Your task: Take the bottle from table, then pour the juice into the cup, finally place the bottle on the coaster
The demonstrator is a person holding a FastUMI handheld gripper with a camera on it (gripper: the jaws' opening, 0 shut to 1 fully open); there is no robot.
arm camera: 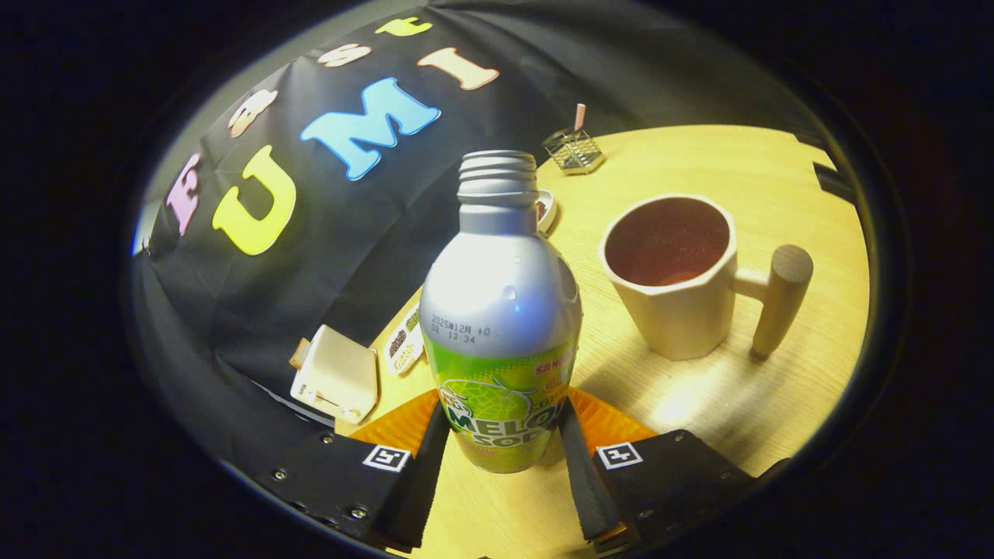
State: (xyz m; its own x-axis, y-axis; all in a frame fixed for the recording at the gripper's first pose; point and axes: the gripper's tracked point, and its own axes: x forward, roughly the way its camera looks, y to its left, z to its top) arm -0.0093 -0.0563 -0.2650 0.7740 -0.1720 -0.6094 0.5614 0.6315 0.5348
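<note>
- Your tool [503, 435] grips the uncapped bottle [501, 310] between both fingers.
- The bottle stands upright over the desk [699, 404].
- The cup [675, 276] sits beyond, apart from the bottle.

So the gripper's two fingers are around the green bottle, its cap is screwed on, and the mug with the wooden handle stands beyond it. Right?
Not quite: the bottle has no cap; the gripper view shows its bare threaded neck. The gripper has its fingers either side of it, the mug beyond.

The bottle [501, 310] fills the gap between the gripper [503, 442] fingers. Bare table [699, 404] lies between it and the cup [672, 276].
</note>
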